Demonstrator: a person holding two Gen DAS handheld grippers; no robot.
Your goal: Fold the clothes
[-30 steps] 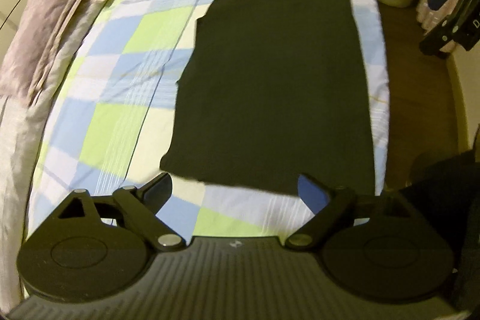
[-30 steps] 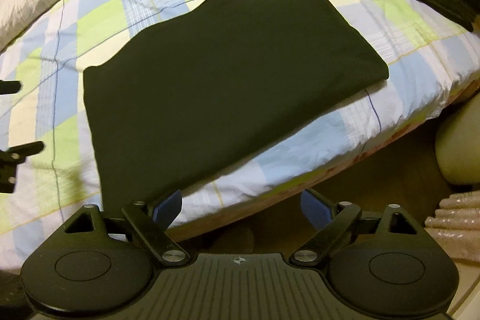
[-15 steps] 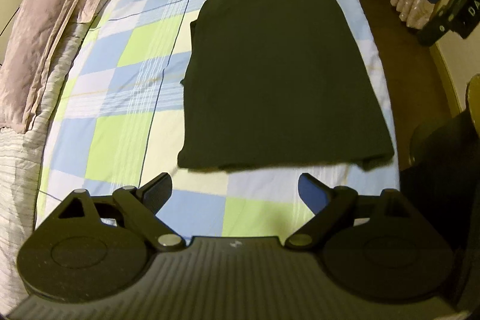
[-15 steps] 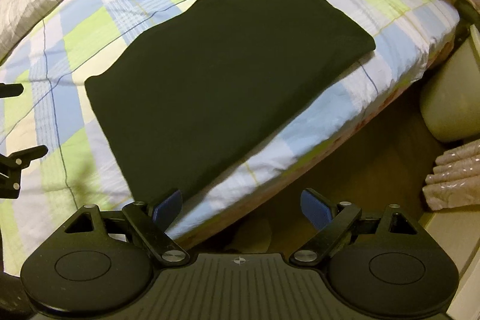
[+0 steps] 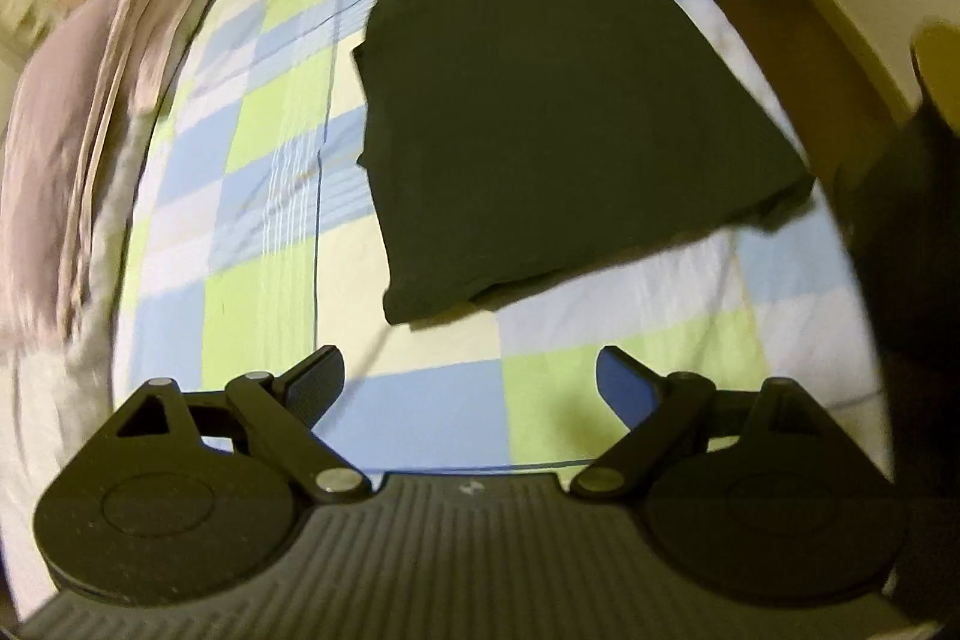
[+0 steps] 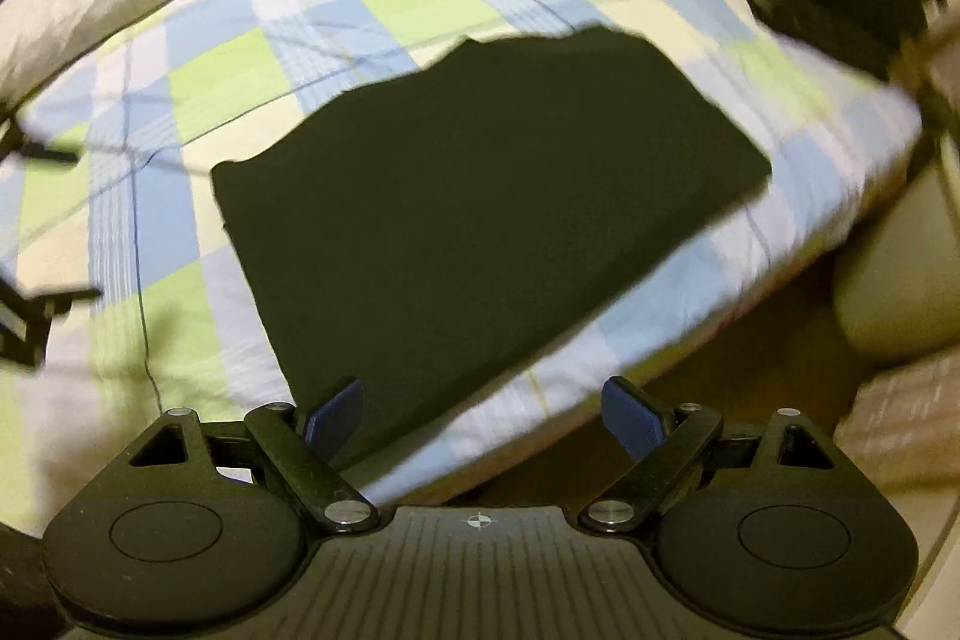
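A black garment (image 5: 540, 100) lies flat, folded into a long rectangle, on the checked bed sheet (image 5: 270, 220). My left gripper (image 5: 471, 379) hangs open above the sheet, a short way back from the garment's near end, holding nothing. In the right wrist view the same garment (image 6: 480, 220) stretches across the bed near its edge. My right gripper (image 6: 483, 412) is open and empty, its left finger (image 6: 336, 412) over the garment's near corner. The other gripper's fingers (image 6: 36, 304) show at the left edge of that view.
A stack of dark folded clothes (image 6: 840, 16) sits at the far right of the bed. Grey and pink bedding (image 5: 60, 148) is bunched along the far side. A pale bin (image 6: 894, 280) and wooden floor (image 6: 720, 388) lie beside the bed edge.
Both grippers pulled back and swung, so the garment sits farther off and more slanted in each view. Both views are now motion-blurred. The garment itself has not moved.
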